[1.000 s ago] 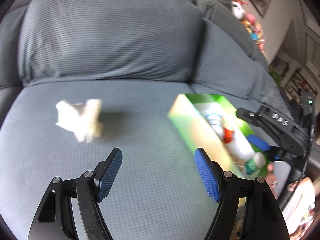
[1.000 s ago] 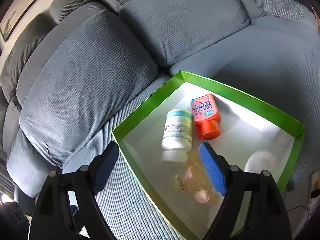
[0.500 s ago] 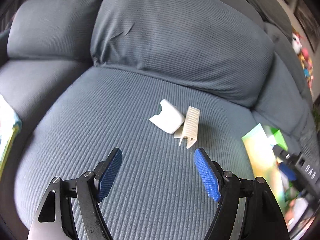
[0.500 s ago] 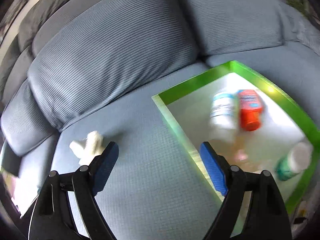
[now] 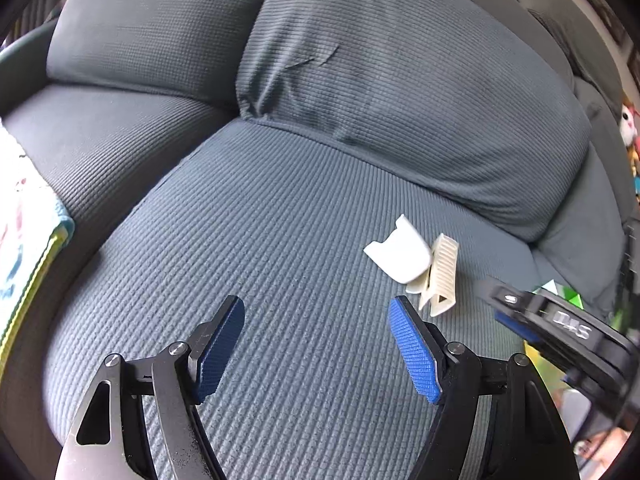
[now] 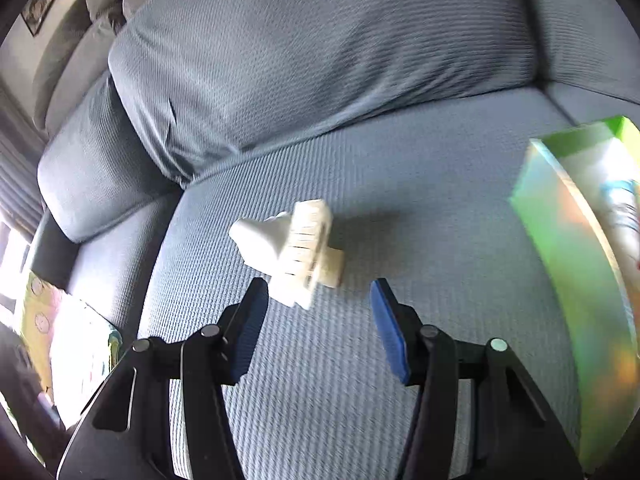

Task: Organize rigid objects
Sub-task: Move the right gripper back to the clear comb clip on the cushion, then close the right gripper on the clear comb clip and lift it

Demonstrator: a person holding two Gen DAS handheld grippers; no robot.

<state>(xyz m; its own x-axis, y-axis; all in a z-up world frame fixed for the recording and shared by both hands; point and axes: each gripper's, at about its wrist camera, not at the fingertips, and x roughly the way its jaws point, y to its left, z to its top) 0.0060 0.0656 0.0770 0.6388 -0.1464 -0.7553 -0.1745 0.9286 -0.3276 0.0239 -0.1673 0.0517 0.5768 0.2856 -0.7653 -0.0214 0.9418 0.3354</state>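
Two small pale objects lie touching on the grey sofa seat: a smooth white plastic piece (image 5: 398, 254) (image 6: 260, 244) and a ribbed cream clip (image 5: 440, 280) (image 6: 308, 256). My left gripper (image 5: 316, 340) hovers open over bare seat, the pieces just beyond its right fingertip. My right gripper (image 6: 316, 312) is just short of the pair, its jaws closing with nothing between them; it also enters the left wrist view (image 5: 548, 320) from the right. The green box (image 6: 580, 248) stands at the right edge, its contents blurred.
Big grey back cushions (image 5: 400, 80) rise behind the seat. A colourful flat book or pad (image 5: 24, 248) lies at the left end of the sofa. Soft toys (image 5: 630, 128) show at the far right edge.
Both views have swung left, away from the green box, toward the two pale pieces. The right gripper's jaws have narrowed and now sit close before the pieces. The left gripper's jaws are unchanged.
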